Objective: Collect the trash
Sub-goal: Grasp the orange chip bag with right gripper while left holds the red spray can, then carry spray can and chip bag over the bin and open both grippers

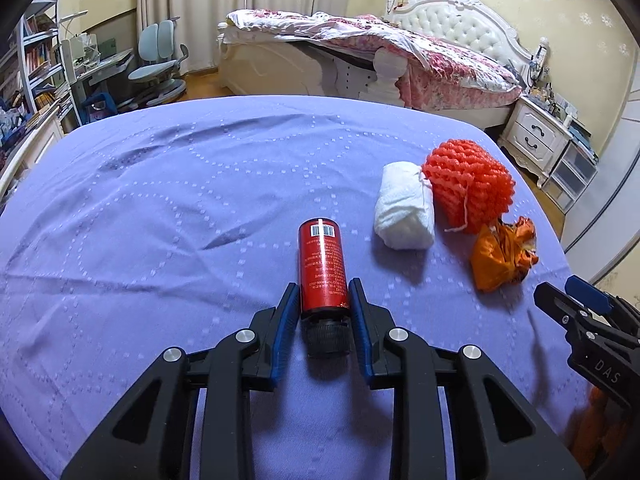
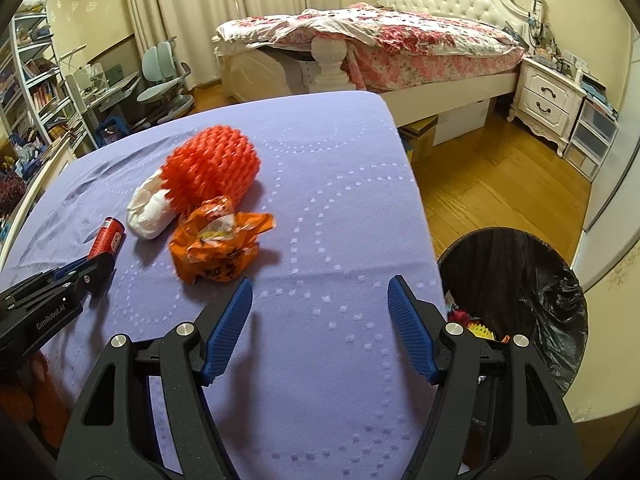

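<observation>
A red bottle [image 1: 322,260] with a black cap lies on the purple tablecloth [image 1: 160,200]. My left gripper [image 1: 323,285] is shut on it, its blue pads pressing both sides just above the cap. To the right lie a white tissue wad [image 1: 404,212], an orange foam net [image 1: 468,184] and a crumpled orange wrapper [image 1: 502,254]. In the right wrist view, my right gripper [image 2: 321,282] hangs open over bare cloth. The wrapper [image 2: 218,246] lies just ahead of it to the left, with the net [image 2: 210,166], the wad [image 2: 148,210] and the bottle [image 2: 105,238] beyond.
A black-lined trash bin [image 2: 500,264] stands on the wood floor past the table's right edge, with some rubbish inside. A bed [image 2: 400,40], a nightstand [image 2: 548,96] and a desk chair [image 1: 160,64] stand behind the table.
</observation>
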